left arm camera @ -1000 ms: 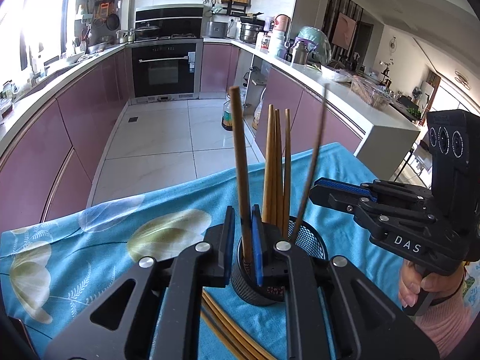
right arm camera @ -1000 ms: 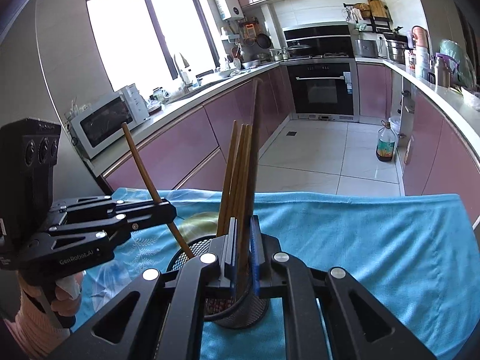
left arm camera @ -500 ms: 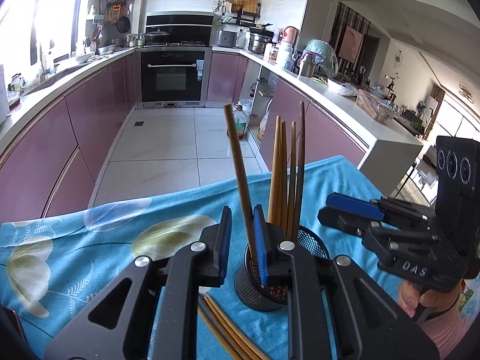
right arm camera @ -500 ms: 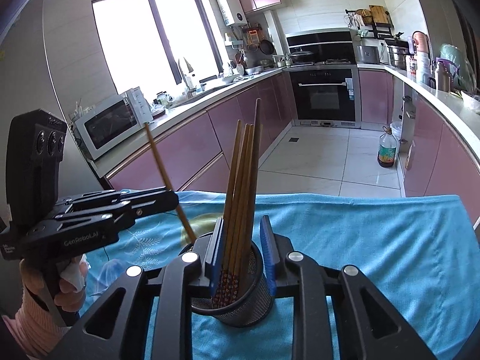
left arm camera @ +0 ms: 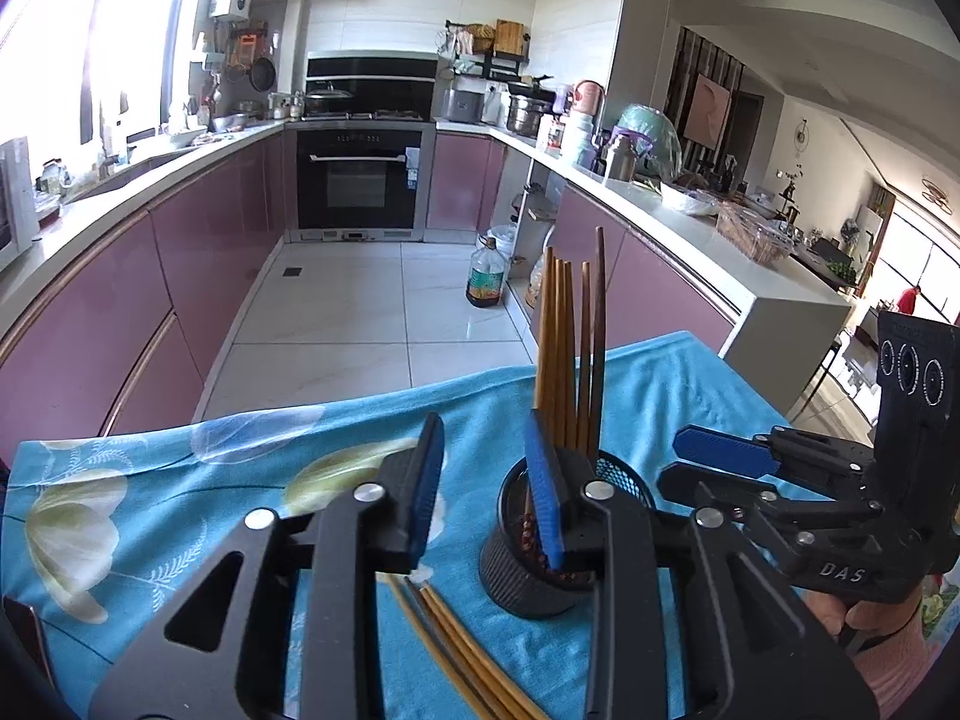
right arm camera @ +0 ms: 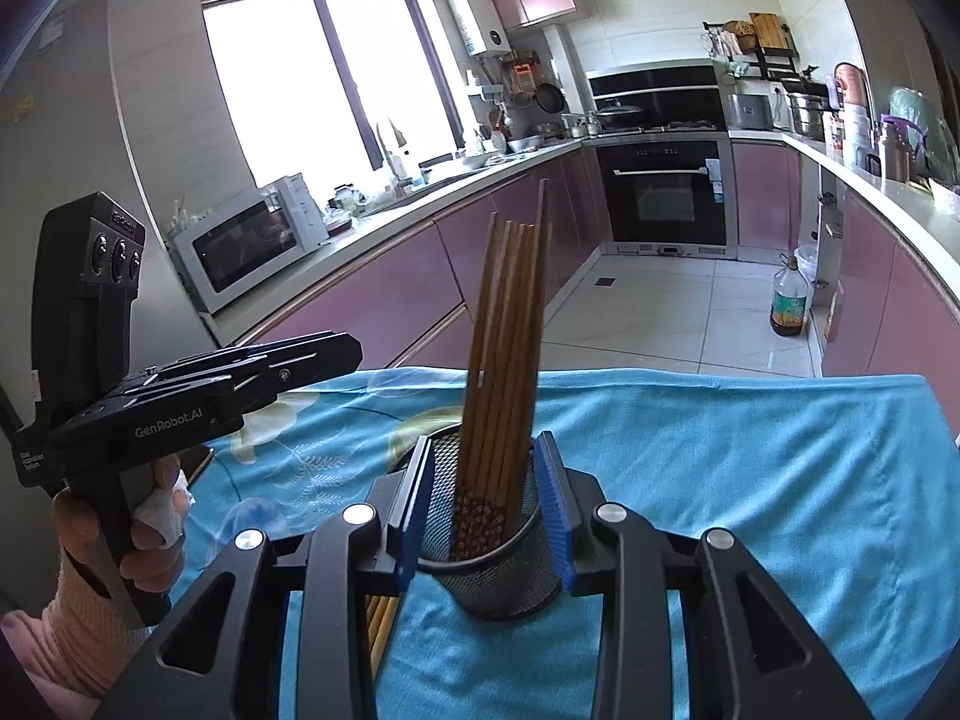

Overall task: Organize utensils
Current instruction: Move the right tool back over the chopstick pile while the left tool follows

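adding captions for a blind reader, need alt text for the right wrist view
A black mesh cup holding upright brown wooden chopsticks stands on a blue floral cloth, framed by the opening, empty right gripper. The left gripper, in a hand, hangs at left; a purple kitchen lies behind.

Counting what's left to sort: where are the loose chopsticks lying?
The loose chopsticks lie flat on the blue cloth, low in the left wrist view, just left of the mesh cup.

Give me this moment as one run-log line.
left gripper: jaws opening, empty | right gripper: jaws opening, empty | wooden chopsticks: upright in black mesh cup | loose chopsticks: on blue cloth
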A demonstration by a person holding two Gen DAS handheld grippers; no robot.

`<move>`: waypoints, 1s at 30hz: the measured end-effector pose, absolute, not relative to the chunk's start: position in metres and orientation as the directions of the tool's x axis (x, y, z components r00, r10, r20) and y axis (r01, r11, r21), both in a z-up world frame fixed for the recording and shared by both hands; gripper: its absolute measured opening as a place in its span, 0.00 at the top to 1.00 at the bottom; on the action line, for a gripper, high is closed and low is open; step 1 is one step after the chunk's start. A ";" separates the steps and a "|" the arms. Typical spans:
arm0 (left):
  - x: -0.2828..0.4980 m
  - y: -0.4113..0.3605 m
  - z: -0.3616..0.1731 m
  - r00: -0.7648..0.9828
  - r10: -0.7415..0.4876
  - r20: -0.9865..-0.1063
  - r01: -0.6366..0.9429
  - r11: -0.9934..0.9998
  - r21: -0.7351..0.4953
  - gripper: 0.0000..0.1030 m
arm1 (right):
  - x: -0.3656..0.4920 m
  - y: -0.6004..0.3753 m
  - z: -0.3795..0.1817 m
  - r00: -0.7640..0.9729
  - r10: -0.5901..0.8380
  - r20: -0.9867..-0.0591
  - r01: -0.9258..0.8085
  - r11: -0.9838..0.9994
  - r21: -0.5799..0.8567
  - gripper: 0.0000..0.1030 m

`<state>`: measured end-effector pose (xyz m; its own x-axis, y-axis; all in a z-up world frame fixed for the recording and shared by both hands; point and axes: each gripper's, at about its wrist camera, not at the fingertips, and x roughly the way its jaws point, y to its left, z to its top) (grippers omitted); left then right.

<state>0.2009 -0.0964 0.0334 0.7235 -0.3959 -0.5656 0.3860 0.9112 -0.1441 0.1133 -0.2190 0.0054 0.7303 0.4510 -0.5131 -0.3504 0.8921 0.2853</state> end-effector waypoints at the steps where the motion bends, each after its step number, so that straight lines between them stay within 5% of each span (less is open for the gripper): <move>1: 0.196 -0.093 0.033 0.730 -0.390 -0.561 0.383 0.914 -0.138 0.72 | 0.110 -0.219 0.007 0.729 0.459 -0.508 -0.362 0.888 0.282 0.68; 8: 0.154 -0.065 0.013 0.752 -0.330 -0.570 0.335 0.937 -0.100 0.64 | 0.076 -0.199 0.003 0.690 0.520 -0.503 -0.460 0.852 0.249 0.62; 19: 0.126 -0.035 -0.066 0.644 -0.273 -0.715 0.263 0.956 -0.127 0.63 | 0.070 -0.151 -0.063 0.553 0.495 -0.670 -0.476 0.848 0.233 0.61; 30: 0.120 -0.046 -0.093 0.600 -0.277 -0.750 0.266 0.954 -0.139 0.60 | 0.064 -0.140 -0.085 0.519 0.460 -0.721 -0.440 0.866 0.236 0.61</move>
